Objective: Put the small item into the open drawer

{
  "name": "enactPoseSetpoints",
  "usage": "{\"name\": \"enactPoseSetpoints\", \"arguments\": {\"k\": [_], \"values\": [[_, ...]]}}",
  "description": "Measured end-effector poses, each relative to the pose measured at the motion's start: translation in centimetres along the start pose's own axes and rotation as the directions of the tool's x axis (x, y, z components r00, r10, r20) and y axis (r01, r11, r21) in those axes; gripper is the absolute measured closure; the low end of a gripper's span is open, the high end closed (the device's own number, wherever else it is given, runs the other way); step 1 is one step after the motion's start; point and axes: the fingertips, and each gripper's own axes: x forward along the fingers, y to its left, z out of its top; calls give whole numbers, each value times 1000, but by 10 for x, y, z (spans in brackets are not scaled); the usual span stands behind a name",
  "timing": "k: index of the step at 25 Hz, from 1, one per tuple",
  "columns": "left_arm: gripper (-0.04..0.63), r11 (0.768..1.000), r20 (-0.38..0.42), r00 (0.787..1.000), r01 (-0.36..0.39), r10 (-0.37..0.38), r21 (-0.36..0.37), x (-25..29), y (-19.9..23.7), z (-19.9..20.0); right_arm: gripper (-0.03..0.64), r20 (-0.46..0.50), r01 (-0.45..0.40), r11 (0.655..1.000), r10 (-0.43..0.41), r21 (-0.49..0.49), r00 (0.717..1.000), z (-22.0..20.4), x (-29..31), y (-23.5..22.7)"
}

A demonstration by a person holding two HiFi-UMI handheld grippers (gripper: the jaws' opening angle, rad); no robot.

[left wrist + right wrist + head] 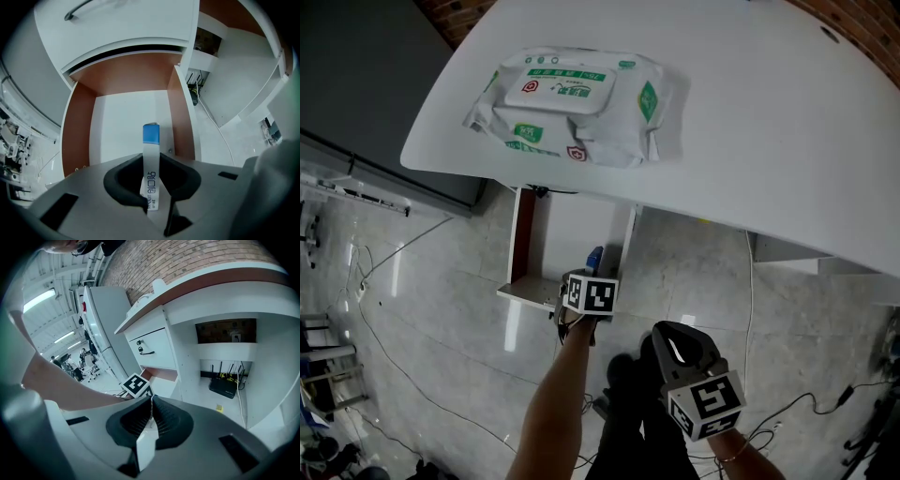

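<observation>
The open white drawer (119, 126) with reddish-brown inner walls has a bare floor, free from wall to wall and open from above. Behind the drawer, a closed white drawer front (126, 28) with a metal handle stands over its back edge. Over the drawer's front edge, the left gripper (152, 204) fills the middle, its jaws clamped on a slim white sachet with a blue tip (151, 140). Above the drawer, the white bench (750, 141) covers its rear part.

White tube (150, 164) with blue tip; drawer (77, 131) reddish-brown, white-floored.
</observation>
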Motion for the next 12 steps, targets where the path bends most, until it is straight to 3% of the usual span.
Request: {"name": "enactPoseSetpoints", "arguments": {"k": [12], "values": [[495, 999, -38, 999, 7, -6, 31, 25, -4, -2, 598, -18, -9, 1000, 9, -1, 1000, -6, 9, -3]]}}
